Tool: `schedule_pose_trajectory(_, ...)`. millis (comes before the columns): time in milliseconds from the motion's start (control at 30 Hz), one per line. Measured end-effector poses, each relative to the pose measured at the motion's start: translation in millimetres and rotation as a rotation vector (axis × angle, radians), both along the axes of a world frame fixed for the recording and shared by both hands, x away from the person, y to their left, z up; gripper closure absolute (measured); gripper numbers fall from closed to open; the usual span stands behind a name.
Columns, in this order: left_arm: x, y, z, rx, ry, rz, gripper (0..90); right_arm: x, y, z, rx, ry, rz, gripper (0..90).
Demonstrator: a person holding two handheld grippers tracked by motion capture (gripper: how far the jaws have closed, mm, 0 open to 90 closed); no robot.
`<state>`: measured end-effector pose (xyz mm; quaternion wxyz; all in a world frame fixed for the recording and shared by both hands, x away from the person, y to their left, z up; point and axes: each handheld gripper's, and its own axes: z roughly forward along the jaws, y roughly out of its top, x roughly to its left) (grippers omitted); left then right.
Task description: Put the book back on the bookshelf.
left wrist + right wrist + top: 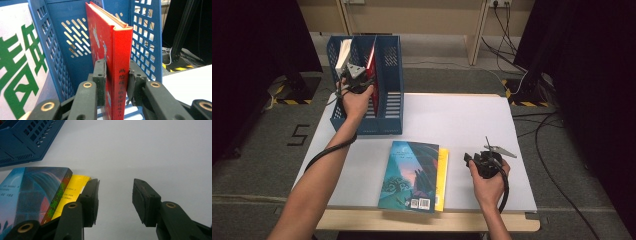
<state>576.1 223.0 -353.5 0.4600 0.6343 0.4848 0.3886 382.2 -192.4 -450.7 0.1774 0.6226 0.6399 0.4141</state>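
Red hardcover book [110, 57] stands upright in the blue plastic file rack [147, 37], left gripper [116, 82] clamped on its spine (to steady it). Right gripper [115, 200] waits apart beside the teal-covered book [30, 192].

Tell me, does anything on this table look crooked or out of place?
Nothing is spilled or damaged. One small thing: the two flat books are not squared up. The blue book lies askew on the yellow book, leaving a yellow strip exposed. The red book stands upright in the file rack.
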Motion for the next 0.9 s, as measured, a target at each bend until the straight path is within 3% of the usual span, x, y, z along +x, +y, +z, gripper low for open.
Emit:
schedule_pose_trajectory(733,-1.2,-5.6,-0.6,0.015,-0.009,-0.012,66.9,0.2,1.1,-0.3,0.003,0.001,0.002,56.6)
schedule_pose_trajectory(900,-1.6,-4.7,-0.6,-0.005,-0.004,-0.012,64.3,0.5,1.0,-0.8,-0.002,-0.002,0.006,56.6)
